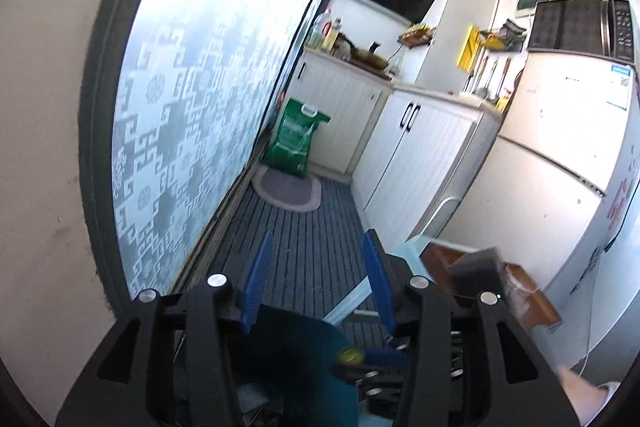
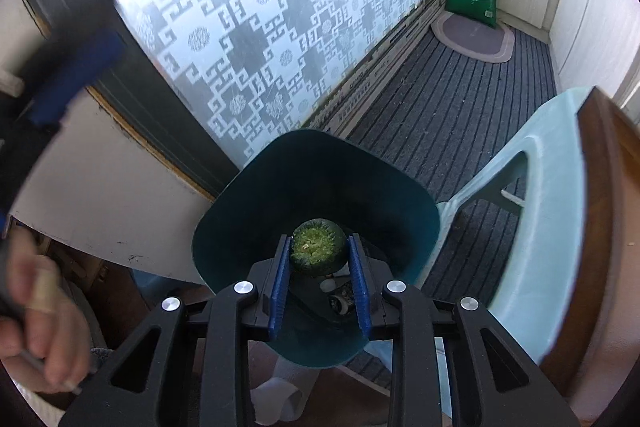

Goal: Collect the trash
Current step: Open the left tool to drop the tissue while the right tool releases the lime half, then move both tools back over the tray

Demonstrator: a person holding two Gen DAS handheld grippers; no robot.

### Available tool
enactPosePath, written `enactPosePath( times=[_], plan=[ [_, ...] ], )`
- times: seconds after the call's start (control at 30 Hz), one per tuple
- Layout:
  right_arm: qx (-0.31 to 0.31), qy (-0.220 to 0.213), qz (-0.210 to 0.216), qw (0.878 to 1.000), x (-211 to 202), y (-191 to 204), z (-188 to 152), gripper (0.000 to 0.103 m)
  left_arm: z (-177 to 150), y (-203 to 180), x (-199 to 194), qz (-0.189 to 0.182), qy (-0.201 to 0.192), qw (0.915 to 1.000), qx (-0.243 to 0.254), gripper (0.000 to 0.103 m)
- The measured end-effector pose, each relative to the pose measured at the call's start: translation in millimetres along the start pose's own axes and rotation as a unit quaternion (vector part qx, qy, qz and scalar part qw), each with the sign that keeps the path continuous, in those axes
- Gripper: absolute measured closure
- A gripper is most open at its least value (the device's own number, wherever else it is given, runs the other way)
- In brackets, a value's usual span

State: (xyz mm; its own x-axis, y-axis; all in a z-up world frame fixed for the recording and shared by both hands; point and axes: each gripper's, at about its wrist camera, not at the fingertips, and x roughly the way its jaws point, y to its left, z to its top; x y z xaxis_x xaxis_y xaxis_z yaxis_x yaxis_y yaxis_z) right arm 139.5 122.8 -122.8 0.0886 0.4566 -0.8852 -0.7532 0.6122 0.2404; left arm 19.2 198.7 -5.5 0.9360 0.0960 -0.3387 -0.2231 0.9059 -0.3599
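While we are holding a round green piece of cut fruit (image 2: 318, 247) clenched in our right claw (image 2: 319, 259) over the dark teal plastic bin (image 2: 256, 195), our left claw (image 1: 316, 279) is hanging released and empty above the grey striped floor mat (image 1: 304, 227). We are judging one risk: letting go too near the bin's rim could bounce the sticky fruit onto the pale blue plastic chair (image 2: 552, 187).

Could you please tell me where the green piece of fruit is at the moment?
In the right wrist view, the green fruit piece sits between the right gripper fingers, directly above the open teal bin, with the pale blue chair to its right.
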Motion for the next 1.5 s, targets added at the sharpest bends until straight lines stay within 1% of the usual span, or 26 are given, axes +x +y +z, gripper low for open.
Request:
enactPosePath(
  times=[0.07,0.23,0.37,0.5,0.53,0.57,0.63,0.67,0.77,0.87,0.93,0.97,1.03,1.1,1.17,1.27,1.37,1.5],
  plan=[
    [-0.016,0.013,-0.01,1.0,12,6,-2,0.075,3,-4,-5,-0.005,-0.016,0.9999,0.0,0.055],
    [-0.028,0.042,-0.014,0.999,37,14,-7,0.074,12,-5,-22,-0.015,-0.051,0.9986,0.002,0.055],
    [-0.034,0.07,-0.018,0.997,56,17,-14,0.074,15,-11,-27,-0.023,-0.059,0.9979,0.01,0.054],
    [-0.045,0.107,-0.023,0.993,76,20,-21,0.074,13,-16,-31,-0.024,-0.063,0.9975,0.023,0.054],
    [-0.046,0.112,-0.027,0.992,79,21,-22,0.07,14,-18,-32,-0.026,-0.064,0.9973,0.024,0.054],
    [-0.047,0.114,-0.029,0.992,80,21,-23,0.063,14,-17,-33,-0.027,-0.066,0.9972,0.023,0.054],
    [-0.044,0.108,-0.022,0.993,78,22,-21,0.061,14,-15,-35,-0.029,-0.069,0.997,0.021,0.054],
    [-0.043,0.102,-0.02,0.994,75,23,-19,0.061,15,-15,-37,-0.03,-0.071,0.9968,0.019,0.054],
    [-0.051,0.064,-0.008,0.997,56,28,-10,0.061,20,-16,-44,-0.038,-0.084,0.9956,0.016,0.054],
    [-0.071,0.002,-0.017,0.997,26,36,1,0.062,25,-21,-54,-0.044,-0.1,0.9938,0.021,0.053],
    [-0.088,-0.048,-0.026,0.995,-2,41,8,0.067,27,-32,-65,-0.051,-0.12,0.9908,0.038,0.052],
    [-0.091,-0.059,-0.03,0.994,-12,41,9,0.069,28,-36,-69,-0.058,-0.126,0.9894,0.043,0.051],
    [-0.081,-0.092,-0.03,0.992,-37,35,14,0.071,29,-43,-75,-0.071,-0.136,0.9869,0.049,0.048],
    [-0.065,-0.119,-0.036,0.99,-60,24,17,0.074,30,-48,-75,-0.072,-0.14,0.9861,0.053,0.048],
    [-0.054,-0.135,-0.046,0.988,-74,11,17,0.076,31,-52,-73,-0.079,-0.142,0.9857,0.046,0.048],
    [-0.045,-0.156,-0.085,0.983,-94,-9,14,0.081,33,-57,-68,-0.092,-0.14,0.9852,0.037,0.048],
    [-0.021,-0.169,-0.101,0.98,-114,-38,7,0.082,31,-69,-61,-0.095,-0.132,0.9856,0.046,0.047],
    [0.0,-0.178,-0.135,0.975,-136,-76,-7,0.082,26,-87,-44,-0.106,-0.107,0.9871,0.054,0.047]
  ],
)
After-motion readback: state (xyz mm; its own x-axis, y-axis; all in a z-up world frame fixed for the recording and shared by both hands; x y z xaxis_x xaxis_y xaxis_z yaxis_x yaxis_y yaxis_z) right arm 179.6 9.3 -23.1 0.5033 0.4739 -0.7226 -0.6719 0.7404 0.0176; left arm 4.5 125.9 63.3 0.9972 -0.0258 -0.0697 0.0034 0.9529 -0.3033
